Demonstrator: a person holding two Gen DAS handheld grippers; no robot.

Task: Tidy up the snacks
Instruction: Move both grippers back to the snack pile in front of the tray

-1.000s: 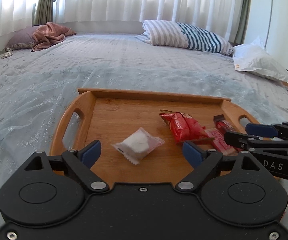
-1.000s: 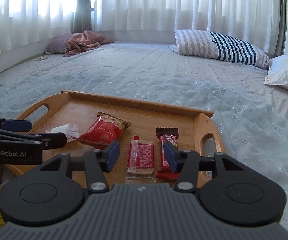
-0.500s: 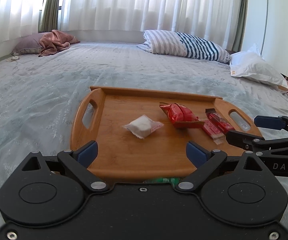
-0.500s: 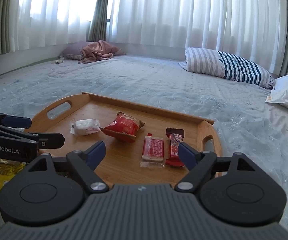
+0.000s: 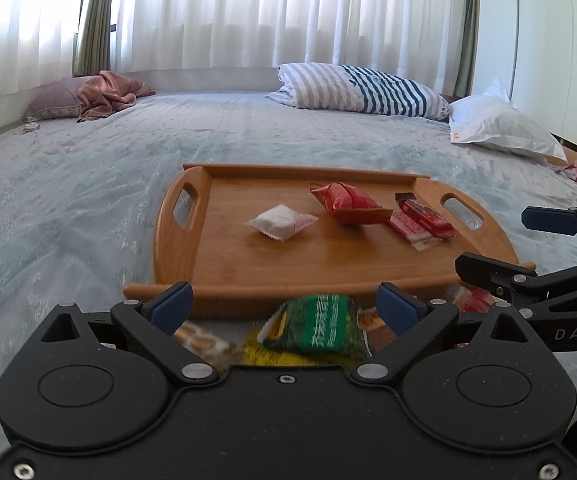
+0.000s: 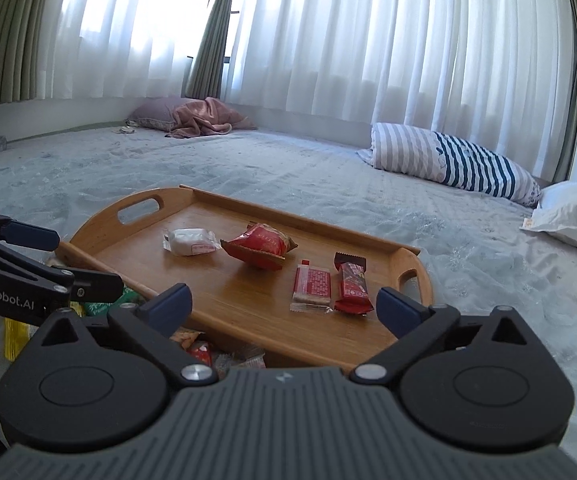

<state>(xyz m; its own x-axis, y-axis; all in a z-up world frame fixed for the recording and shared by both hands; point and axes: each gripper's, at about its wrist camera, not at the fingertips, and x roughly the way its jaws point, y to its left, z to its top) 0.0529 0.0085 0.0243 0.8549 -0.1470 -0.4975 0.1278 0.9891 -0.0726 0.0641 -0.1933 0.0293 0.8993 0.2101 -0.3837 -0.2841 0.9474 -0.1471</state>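
Having drawn back from the tray, both grippers' fingers stay spread — a green packet now shows between the left gripper's fingers.

On the honey-brown tray lay a white packet and red packets; just before the tray, a green one. Behind the tray, the pillow was blue-and-white striped.

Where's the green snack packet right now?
Left wrist view: green packet lies on the bed just outside the wooden tray's near rim, between the open left gripper's fingertips.

Black tongs (blue pads)
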